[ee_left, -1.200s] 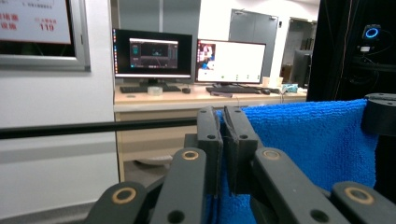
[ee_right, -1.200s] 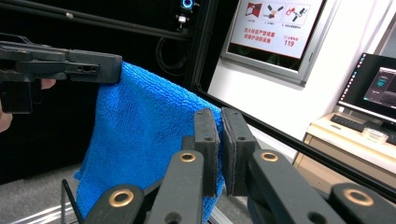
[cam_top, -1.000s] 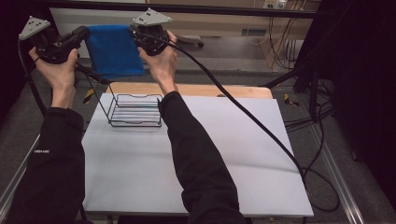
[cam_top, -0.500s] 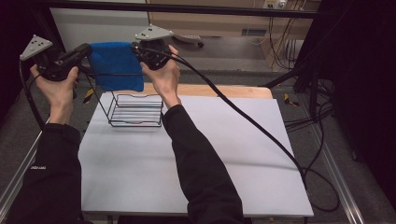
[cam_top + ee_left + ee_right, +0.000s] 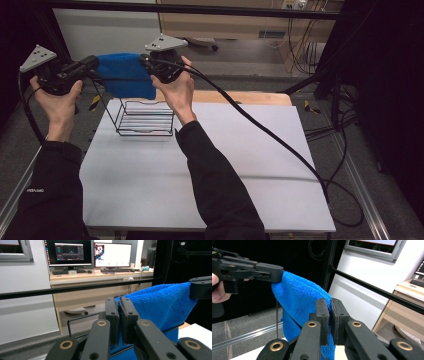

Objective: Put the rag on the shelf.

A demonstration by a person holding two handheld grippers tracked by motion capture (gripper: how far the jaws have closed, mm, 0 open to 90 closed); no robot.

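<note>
A: Near edge first. What's on the worktop (image 5: 210, 190)?

B: White sheet, bare at the 6 o'clock end. The person's two dark sleeves come up over it from the bottom of the high view.

A: Next out?

B: Black wire rack (image 5: 145, 117) at approx 10 o'clock on the worktop, upright, open top.

A: And the cloth?

B: Blue towel (image 5: 122, 75), in the air above and just behind the rack, stretched between both hands; its lower edge hangs at about the level of the rack's top wires. Touching or not, can't tell.

A: Left hand-held gripper (image 5: 119, 312)?

B: Jaws pressed together, pinching one upper corner of the towel. In the left gripper view the towel runs off to 3 o'clock, where the other gripper bites it.

A: Right hand-held gripper (image 5: 330, 315)?

B: Same: jaws clamped on the opposite upper corner. In the right gripper view the towel drapes off to 10 o'clock, to the left one.

A: Beyond that?

B: Black bar (image 5: 75, 290) across the frame, then a desk (image 5: 100, 273) w/ two lit monitors (image 5: 112, 255) & a keyboard at 12 o'clock.
</note>
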